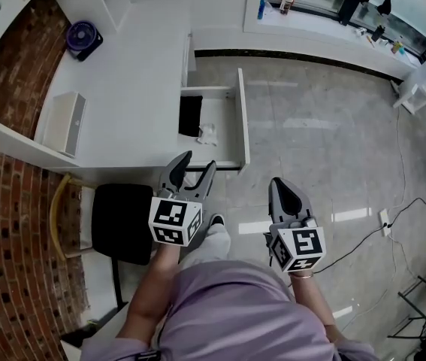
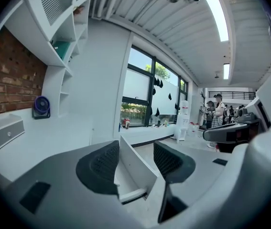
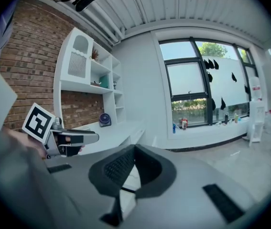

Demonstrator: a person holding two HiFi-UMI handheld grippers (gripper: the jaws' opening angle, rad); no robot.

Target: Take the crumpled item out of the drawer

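**Op:** Status at that moment?

**Rev:** The drawer (image 1: 237, 119) stood open under the desk (image 1: 134, 89). The crumpled item (image 1: 207, 133), a white wad, lay on the drawer floor near the front, just beside a black object (image 1: 190, 116). It wasn't picked yet.

**Op:** Grippers?

**Rev:** Your left gripper (image 1: 197, 161) had its jaws apart with nothing between the pads, and hovered near the drawer front. Your right gripper (image 1: 280, 180) had its jaws together and empty, over the floor and well apart from the drawer.

**Op:** How should the pick have gone?

**Rev:** My read: you needed to bring the left one in over the front panel, jaws wide, and straddle the wad, not the black object. It looked soft and light, so you should have closed gently on the bulk, not an edge. Then lift straight up before pulling back over the panel. Your right one was fine parked clear.
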